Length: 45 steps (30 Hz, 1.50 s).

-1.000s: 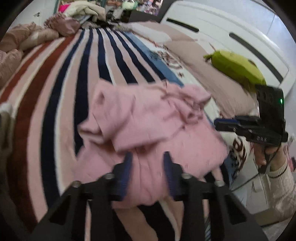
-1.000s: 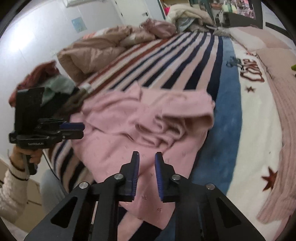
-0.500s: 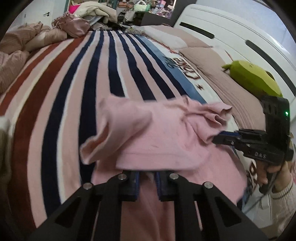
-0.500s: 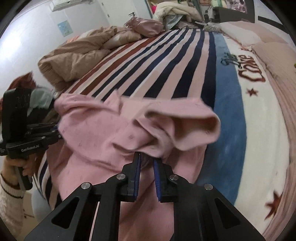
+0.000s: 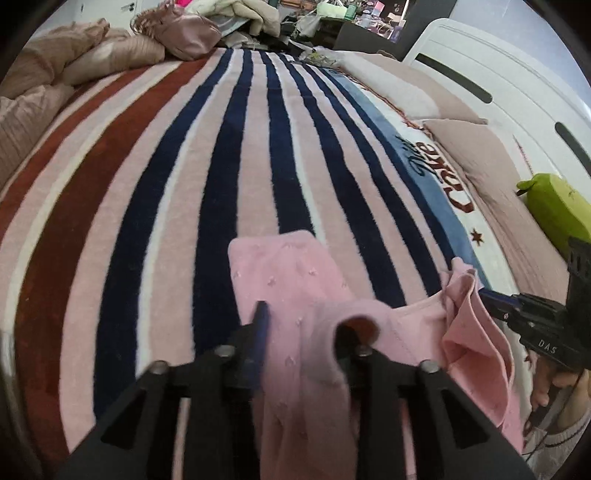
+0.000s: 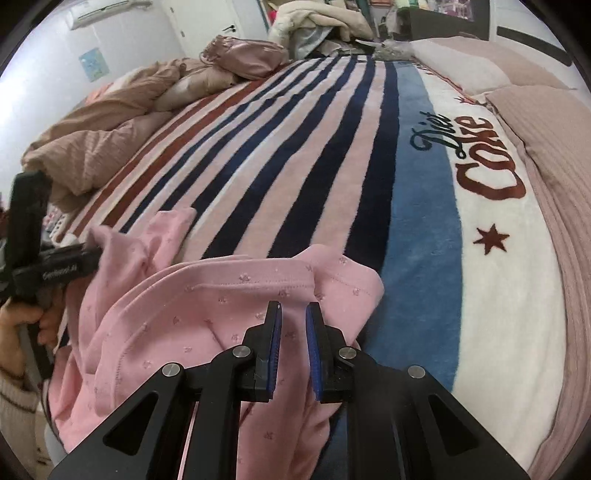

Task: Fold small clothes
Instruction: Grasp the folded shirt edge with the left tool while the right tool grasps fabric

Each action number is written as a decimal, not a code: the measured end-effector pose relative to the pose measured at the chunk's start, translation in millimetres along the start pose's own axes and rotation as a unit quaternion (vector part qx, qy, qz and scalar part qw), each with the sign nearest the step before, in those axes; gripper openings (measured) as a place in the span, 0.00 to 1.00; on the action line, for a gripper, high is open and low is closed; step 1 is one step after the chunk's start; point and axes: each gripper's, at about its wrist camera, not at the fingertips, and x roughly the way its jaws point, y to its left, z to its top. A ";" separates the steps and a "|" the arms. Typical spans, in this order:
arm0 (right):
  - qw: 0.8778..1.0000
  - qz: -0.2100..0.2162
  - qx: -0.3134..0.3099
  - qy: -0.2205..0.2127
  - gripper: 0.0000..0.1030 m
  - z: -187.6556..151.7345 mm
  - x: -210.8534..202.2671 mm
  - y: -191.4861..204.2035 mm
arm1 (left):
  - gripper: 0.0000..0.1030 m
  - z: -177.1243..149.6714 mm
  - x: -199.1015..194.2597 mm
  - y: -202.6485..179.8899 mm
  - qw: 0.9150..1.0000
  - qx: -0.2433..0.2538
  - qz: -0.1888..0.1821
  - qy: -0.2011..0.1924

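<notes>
A small pink garment (image 5: 295,280) with tiny star dots hangs between both grippers above the striped blanket (image 5: 184,166). My left gripper (image 5: 301,325) is shut on its left edge; cloth drapes over and hides the right finger. My right gripper (image 6: 293,321) is shut on the garment's (image 6: 221,295) right edge, the cloth pinched between the blue pads. In the left wrist view the right gripper (image 5: 495,299) shows at the right, holding the bunched far corner. In the right wrist view the left gripper (image 6: 74,258) shows at the left.
The striped blanket (image 6: 295,147) covers the bed. Beige quilts (image 6: 92,129) are piled at the left, a pink ribbed cover (image 6: 554,129) runs along the right. A green plush (image 5: 554,206) lies by the white headboard (image 5: 498,85). Clothes and clutter (image 5: 229,14) are heaped at the far end.
Both grippers have closed on the pink garment and lifted it off the blanket, pulling it toward me. It now hangs stretched between them instead of lying crumpled.
</notes>
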 end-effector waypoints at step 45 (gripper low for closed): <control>0.997 0.038 -0.067 -0.005 0.03 -6.2 18.3 22.7 | 0.03 -34.5 -43.6 -8.1 0.993 -0.003 -0.118 -0.023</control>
